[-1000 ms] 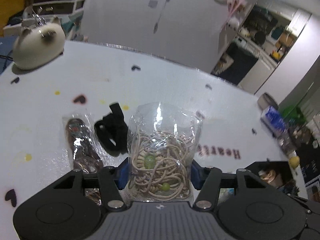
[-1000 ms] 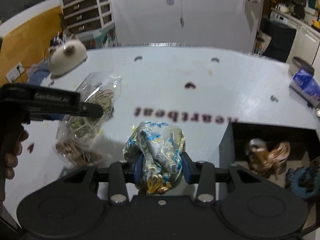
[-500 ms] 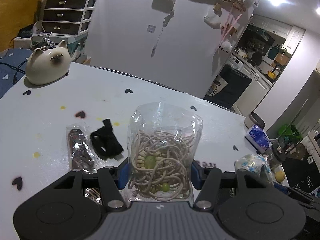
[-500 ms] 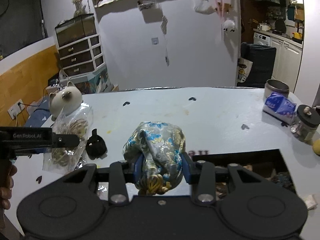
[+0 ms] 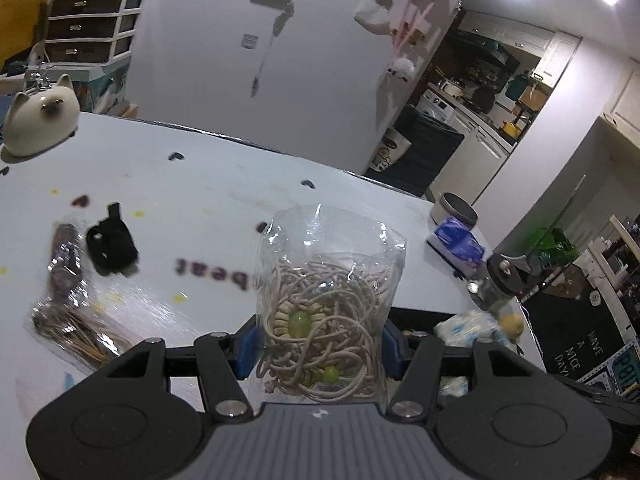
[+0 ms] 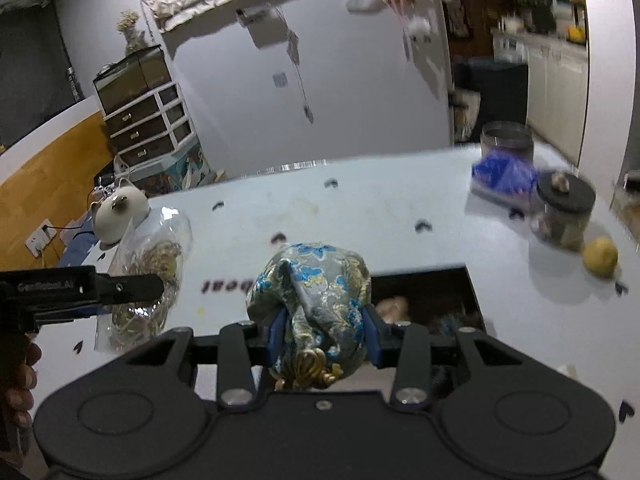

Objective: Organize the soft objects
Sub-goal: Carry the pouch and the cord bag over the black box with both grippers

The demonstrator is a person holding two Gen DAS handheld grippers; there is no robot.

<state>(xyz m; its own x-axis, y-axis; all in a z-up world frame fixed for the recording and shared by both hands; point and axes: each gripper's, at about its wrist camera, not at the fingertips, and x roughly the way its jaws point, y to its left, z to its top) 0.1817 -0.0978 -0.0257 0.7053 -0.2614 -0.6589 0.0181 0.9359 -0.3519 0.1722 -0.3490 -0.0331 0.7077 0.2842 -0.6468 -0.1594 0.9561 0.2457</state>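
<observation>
My left gripper (image 5: pixel 320 344) is shut on a clear plastic bag of beige cord with green beads (image 5: pixel 328 304), held above the white table (image 5: pixel 200 208). The same bag (image 6: pixel 148 276) shows at the left of the right wrist view, with the left gripper's arm across it. My right gripper (image 6: pixel 322 334) is shut on a blue and gold brocade pouch (image 6: pixel 316 296) with a gold tassel. Just beyond the pouch lies a dark open box (image 6: pixel 432 300) set into the table, holding several soft items. A black fabric item (image 5: pixel 112 242) and a wrapped brown bundle (image 5: pixel 68 300) lie on the table at left.
A white cat figurine (image 5: pixel 38 120) stands at the table's far left. At the right end are a metal tin (image 6: pixel 506 140), a blue packet (image 6: pixel 502 178), a dark-lidded jar (image 6: pixel 564 208) and a yellow ball (image 6: pixel 600 258). A hand (image 6: pixel 18 376) holds the left gripper.
Both grippers have risen and swung right with their loads. The black item and brown bundle have slid to the left in the left view; the open box has come nearer in the right view.
</observation>
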